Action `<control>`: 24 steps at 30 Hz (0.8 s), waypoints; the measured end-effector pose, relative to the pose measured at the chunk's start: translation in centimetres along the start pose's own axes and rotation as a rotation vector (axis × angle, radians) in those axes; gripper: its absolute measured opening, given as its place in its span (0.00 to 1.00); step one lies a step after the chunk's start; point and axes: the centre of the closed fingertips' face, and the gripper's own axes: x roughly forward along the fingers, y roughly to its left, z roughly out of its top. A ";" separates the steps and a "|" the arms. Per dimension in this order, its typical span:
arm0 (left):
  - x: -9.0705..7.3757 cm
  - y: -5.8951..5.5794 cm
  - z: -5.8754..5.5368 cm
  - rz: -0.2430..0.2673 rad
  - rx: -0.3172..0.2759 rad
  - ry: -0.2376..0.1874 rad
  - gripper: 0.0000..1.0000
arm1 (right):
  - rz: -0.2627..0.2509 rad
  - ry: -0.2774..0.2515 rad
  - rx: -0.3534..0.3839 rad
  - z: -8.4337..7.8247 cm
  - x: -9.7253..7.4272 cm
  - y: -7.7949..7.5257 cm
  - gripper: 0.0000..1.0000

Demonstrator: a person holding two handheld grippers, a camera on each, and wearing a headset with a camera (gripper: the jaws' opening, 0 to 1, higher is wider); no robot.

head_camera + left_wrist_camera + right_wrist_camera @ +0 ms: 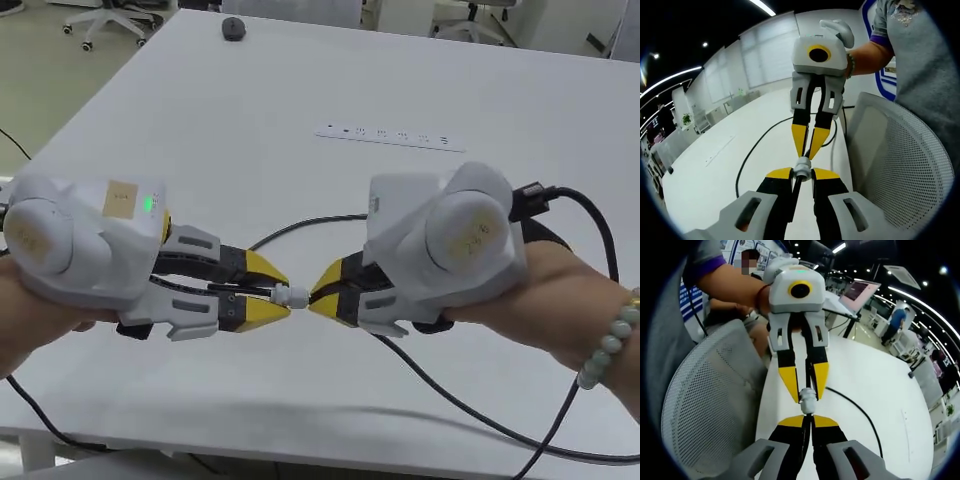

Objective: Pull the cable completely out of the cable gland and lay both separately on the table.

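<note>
Left gripper [278,295] pinching cable gland [292,296]; right gripper [318,290] pressed shut on cable [305,224] just beside gland. Table [300,180] below gland. Pull straight along gland's axis, gland held firm, no twisting.

Left gripper [268,291] and right gripper [322,290] tip to tip over white table [300,100]. Small white plastic cable gland [291,296] between the tips; thin black cable [300,228] curves behind.

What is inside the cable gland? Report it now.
The black cable runs through the cable gland and shows at both its ends. The stretch inside is covered by the gland's white body, with the left gripper shut on it.
</note>
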 end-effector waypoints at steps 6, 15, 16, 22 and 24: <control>-0.6 0.6 -0.5 0.018 -0.008 0.003 0.15 | -0.011 0.037 0.008 -1.9 -0.5 -0.5 0.00; -2.0 2.2 -1.7 0.075 -0.043 0.009 0.15 | -0.053 0.091 0.073 -5.3 -1.6 -2.3 0.00; -2.1 2.3 -1.8 0.078 -0.047 0.009 0.15 | -0.057 0.094 0.080 -5.5 -1.7 -2.4 0.00; -2.0 2.3 -1.8 0.080 -0.057 0.005 0.15 | -0.113 0.102 0.152 -6.4 -1.6 -4.4 0.00; -1.7 2.2 -1.9 0.077 -0.059 0.002 0.15 | -0.128 0.101 0.171 -6.6 -1.2 -5.1 0.00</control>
